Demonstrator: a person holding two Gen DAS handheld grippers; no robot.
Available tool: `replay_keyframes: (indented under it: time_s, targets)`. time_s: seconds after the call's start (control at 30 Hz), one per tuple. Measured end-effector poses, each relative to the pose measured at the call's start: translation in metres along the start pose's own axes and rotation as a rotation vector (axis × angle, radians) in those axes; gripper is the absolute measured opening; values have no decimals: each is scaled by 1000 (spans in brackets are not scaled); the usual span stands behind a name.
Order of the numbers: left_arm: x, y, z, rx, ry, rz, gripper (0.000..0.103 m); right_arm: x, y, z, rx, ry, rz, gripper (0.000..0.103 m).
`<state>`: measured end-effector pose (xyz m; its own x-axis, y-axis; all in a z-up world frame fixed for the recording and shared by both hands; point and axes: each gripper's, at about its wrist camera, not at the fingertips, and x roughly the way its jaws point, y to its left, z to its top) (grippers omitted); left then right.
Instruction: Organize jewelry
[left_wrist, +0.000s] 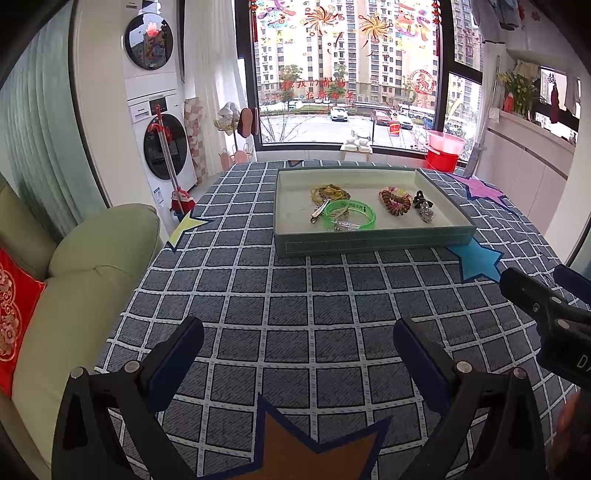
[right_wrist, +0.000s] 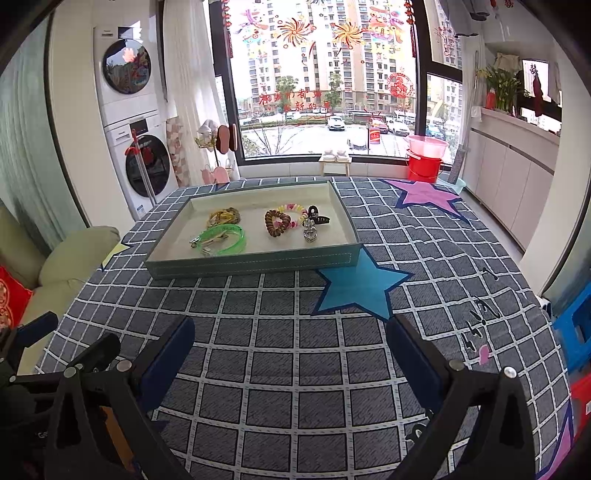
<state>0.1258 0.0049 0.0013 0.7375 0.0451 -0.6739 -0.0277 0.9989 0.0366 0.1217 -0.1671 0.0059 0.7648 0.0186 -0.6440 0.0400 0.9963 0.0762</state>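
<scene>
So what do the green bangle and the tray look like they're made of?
The green bangle looks like translucent plastic or resin: light passes through it and it shines. The tray seems to be board wrapped in teal leatherette, judging by the stitched line along its front wall, with a pale matte lining.

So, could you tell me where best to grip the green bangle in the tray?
Probably the green bangle on its near-right arc, from above with one finger inside the ring: it lies flat in the tray, and metal clips rest over its left side.
</scene>
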Motion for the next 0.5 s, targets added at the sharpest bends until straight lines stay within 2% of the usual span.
replay_keyframes:
  time_s: [0.5]
  targets:
    - [-3,1,0,1,-10,-16,103,0,2,0,2,2,2,103]
